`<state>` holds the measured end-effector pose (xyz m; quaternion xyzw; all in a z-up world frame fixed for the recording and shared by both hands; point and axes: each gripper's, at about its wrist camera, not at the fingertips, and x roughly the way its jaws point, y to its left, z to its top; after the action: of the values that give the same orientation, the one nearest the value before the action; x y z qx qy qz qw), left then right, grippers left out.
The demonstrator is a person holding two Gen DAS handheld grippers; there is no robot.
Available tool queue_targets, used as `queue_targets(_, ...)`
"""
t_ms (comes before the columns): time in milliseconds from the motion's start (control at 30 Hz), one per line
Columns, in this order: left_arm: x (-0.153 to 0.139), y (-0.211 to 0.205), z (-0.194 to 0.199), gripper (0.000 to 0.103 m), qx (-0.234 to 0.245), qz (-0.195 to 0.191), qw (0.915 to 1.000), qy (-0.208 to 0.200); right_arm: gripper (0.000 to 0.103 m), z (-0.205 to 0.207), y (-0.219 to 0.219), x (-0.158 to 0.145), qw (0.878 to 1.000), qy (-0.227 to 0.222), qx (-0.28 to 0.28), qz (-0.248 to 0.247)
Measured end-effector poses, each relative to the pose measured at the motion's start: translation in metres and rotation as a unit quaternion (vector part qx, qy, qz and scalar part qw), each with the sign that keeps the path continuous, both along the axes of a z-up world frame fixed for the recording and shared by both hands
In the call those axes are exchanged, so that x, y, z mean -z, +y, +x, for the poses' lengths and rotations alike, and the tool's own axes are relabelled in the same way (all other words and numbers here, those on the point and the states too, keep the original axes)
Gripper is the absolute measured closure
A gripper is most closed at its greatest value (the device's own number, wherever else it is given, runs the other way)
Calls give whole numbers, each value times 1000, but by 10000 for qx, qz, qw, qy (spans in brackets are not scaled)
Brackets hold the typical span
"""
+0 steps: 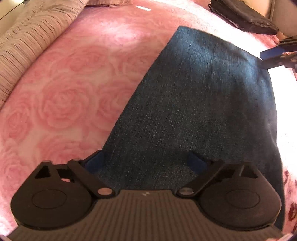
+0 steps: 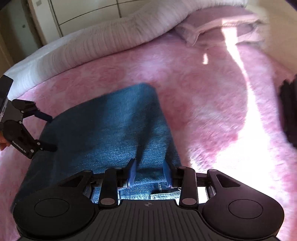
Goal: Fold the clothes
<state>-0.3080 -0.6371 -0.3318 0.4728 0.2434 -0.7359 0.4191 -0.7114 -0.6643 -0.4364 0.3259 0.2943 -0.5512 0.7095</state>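
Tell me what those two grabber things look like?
Both are black plastic. The left gripper and right gripper each have a ribbed grey body, two round black discs, silver pins on the linkage arms and blue pads on the fingers. White lettering shows on the left one.

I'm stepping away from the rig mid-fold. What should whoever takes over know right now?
Left gripper: jaws wide apart around the near edge of the folded blue denim jeans; the pads do not press on it.
Right gripper: jaws part open over the jeans' seamed end; no grip visible.
The jeans lie folded into a compact slab on the pink rose-patterned fleece blanket. A dark folded garment sits at the far edge.
Done: the jeans look folded at least once.
Left: probably square them up or fold again, then stack; judge this yourself.
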Motion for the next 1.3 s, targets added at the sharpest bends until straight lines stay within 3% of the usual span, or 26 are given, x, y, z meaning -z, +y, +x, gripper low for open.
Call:
queue_targets(100,0,3,5,15,-58,-51,9999,-85,67,21,12,-5,9993,-201,-327,4)
queue_targets(233,18,-5,11,3,-94,84,9999,-95,66,34,12,34,9981,-275,-438,344)
queue_targets(367,-2,3,22,10,62,-178,9995,-256,65,43,18,17,9982,-296,-207,475)
queue_targets(433,-13,16,29,10,407,-435,9969,-507,62,52,31,7,9964,-588,8,608)
queue_targets(500,-18,33,33,10,921,-727,9896,-836,48,64,49,4,9864,-1321,328,924)
queue_targets(533,-16,43,35,10,1294,-897,9819,-1053,36,71,57,8,9748,-1825,541,1159)
queue_targets(600,-10,67,37,10,2113,-1244,9581,-1483,34,85,71,19,9550,-2378,946,1500)
queue_targets(633,-3,78,37,10,2511,-1406,9430,-1671,34,98,76,21,9578,-2220,986,1535)
queue_targets(700,14,98,39,10,3329,-1774,9032,-2048,34,127,84,22,9715,-1580,935,1502)
queue_targets(767,28,112,42,10,3920,-2047,8686,-2234,34,169,97,7,9938,-304,481,956)
queue_targets(833,41,120,44,10,4396,-2281,8379,-2294,34,211,113,-8,9972,652,-36,356)
queue_targets(900,54,120,44,9,4734,-2501,8105,-2376,34,245,127,-15,9934,1064,-426,97)
queue_targets(1033,66,113,42,8,5089,-2962,7714,-2414,34,302,131,12,9682,2166,-1245,-90)
queue_targets(1133,68,104,41,24,5212,-3273,7427,-2638,34,324,118,44,9426,2954,-1557,1)
queue_targets(1233,73,92,41,28,5430,-3293,7211,-2771,35,327,104,60,9231,3446,-1709,-9)
queue_targets(1300,78,92,39,46,5600,-3200,7100,-2828,62,320,97,64,9142,3662,-1736,-50)
